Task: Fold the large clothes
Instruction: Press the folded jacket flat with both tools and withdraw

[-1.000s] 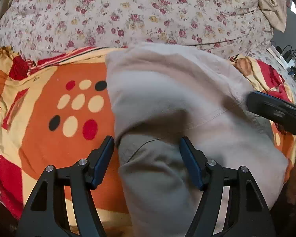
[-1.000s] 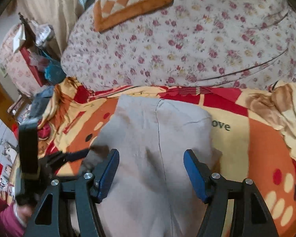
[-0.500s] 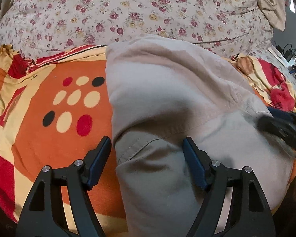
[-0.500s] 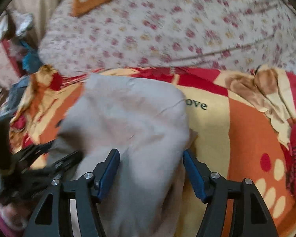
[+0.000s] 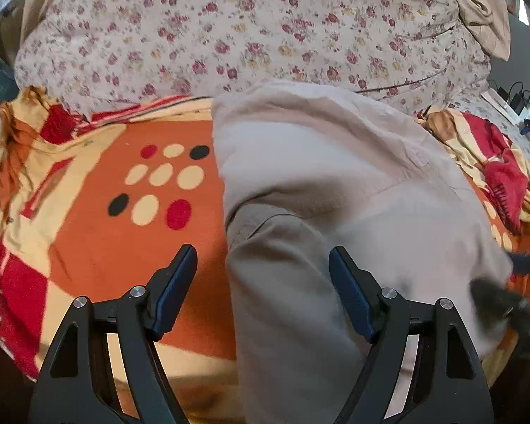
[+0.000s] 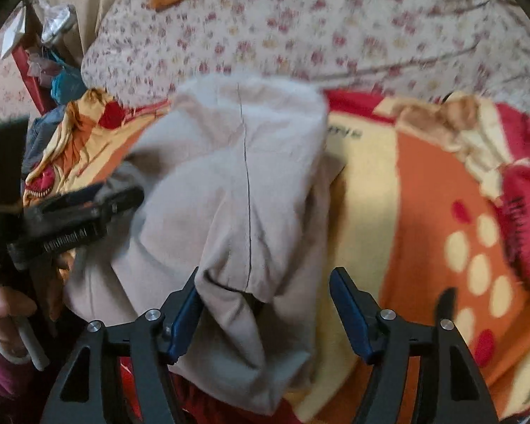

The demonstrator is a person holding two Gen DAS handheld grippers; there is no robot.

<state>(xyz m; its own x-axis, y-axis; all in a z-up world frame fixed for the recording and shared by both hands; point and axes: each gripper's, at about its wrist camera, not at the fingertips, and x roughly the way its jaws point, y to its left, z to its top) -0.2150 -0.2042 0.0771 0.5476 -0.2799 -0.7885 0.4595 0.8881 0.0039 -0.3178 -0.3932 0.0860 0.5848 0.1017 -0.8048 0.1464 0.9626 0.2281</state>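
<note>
**Folded beige garment on the blanket, both grippers released**

The beige woven-cotton garment (image 5: 335,194), apparently trousers, lies folded on the orange, red and cream patterned fleece blanket (image 5: 99,247). Left gripper (image 5: 263,268): jaws opening, cloth between, unpinched. Right gripper (image 6: 265,293): jaws wide, not clamped. The fabric looks soft, light and limp; take it at seamed edges or corners.

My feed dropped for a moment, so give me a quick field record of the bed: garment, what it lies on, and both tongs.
garment: beige trousers, folded over, lying on the blanket
surface: orange spotted blanket, flowered quilt behind it
left tongs: opening, trouser edge between the jaws, pads not pressing
right tongs: opening, cloth between the jaws, left pad near or touching it
</note>
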